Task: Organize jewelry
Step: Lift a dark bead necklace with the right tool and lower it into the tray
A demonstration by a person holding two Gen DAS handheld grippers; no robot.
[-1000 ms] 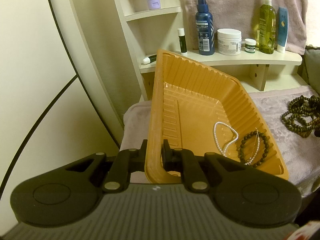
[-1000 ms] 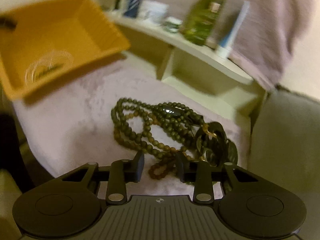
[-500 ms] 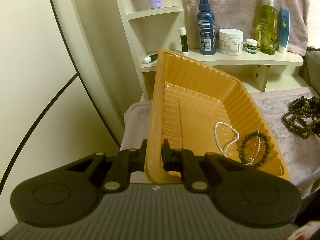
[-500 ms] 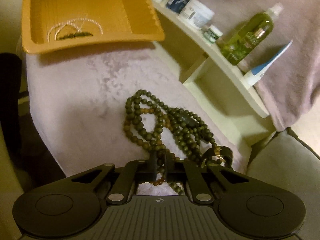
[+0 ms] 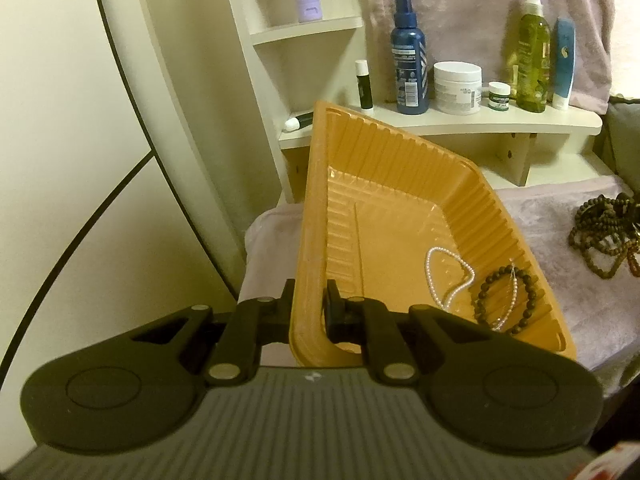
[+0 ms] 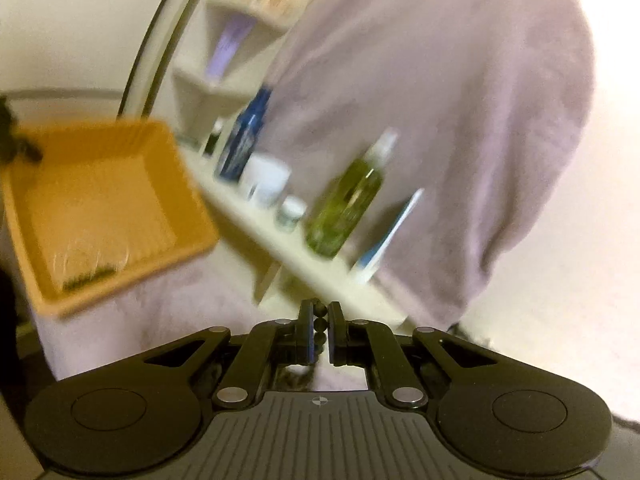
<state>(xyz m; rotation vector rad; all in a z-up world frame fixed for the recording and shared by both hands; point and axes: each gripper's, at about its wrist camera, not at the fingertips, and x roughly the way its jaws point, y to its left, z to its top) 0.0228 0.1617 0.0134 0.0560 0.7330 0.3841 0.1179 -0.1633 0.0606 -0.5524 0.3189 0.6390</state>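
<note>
Orange tray [image 5: 400,216]: my left fingers [image 5: 309,300] clamp its near-left rim, tilted. Right fingers [image 6: 320,330] pinch the beads [image 6: 320,324], lifted. Next, I judge: carry left, release over tray.

Gripper hardware, both wrist views — matte black, matching build.

Left gripper [image 5: 310,300]: two rounded black lobes, each with a shallow circular recess; angled link arms with triangular cut-outs, each pinned by a silver round-head screw; narrow black fingers [image 5: 335,306]. Grey ribbed plate below with a small white mark at centre. Right gripper [image 6: 320,326]: same lobes, links and silver screws; flat black fingers [image 6: 307,330]; grey ribbed plate bears a small crosshair-circle mark — background blurred there.
</note>
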